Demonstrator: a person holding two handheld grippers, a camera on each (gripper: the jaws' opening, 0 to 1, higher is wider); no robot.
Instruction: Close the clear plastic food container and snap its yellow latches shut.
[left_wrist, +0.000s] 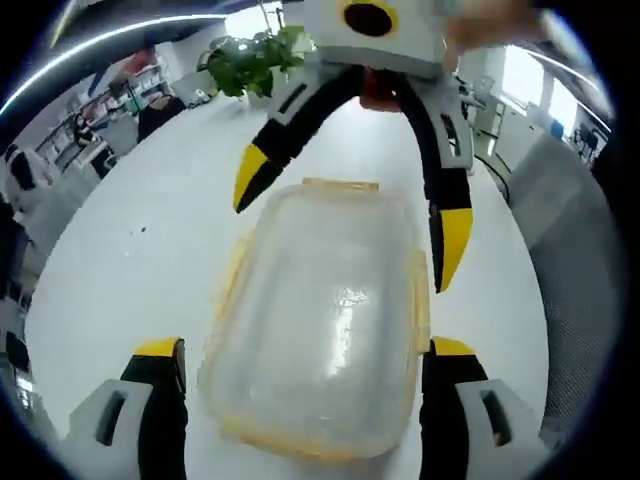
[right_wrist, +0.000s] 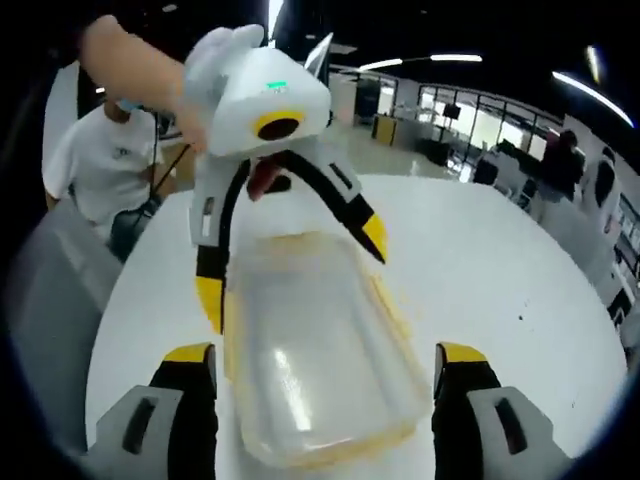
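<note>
The clear plastic food container (left_wrist: 320, 330) lies on the white table (left_wrist: 150, 250) with its lid resting on top. Yellow latches show along its edges, one at the far end (left_wrist: 340, 184) and one on the right side (left_wrist: 421, 300); I cannot tell whether they are snapped. My left gripper (left_wrist: 305, 348) stands open, its jaws either side of the container's near end. My right gripper (left_wrist: 350, 225) reaches in from the opposite end, open and straddling the lid. In the right gripper view the container (right_wrist: 310, 370) sits between my right gripper's (right_wrist: 325, 351) open jaws, with the left gripper (right_wrist: 295, 278) open over its far end.
A potted green plant (left_wrist: 250, 60) stands at the table's far edge. A person in a white shirt (right_wrist: 100, 160) sits beyond the table, beside a grey chair (right_wrist: 50, 300). Another grey chair (left_wrist: 580, 230) is at the table's right side.
</note>
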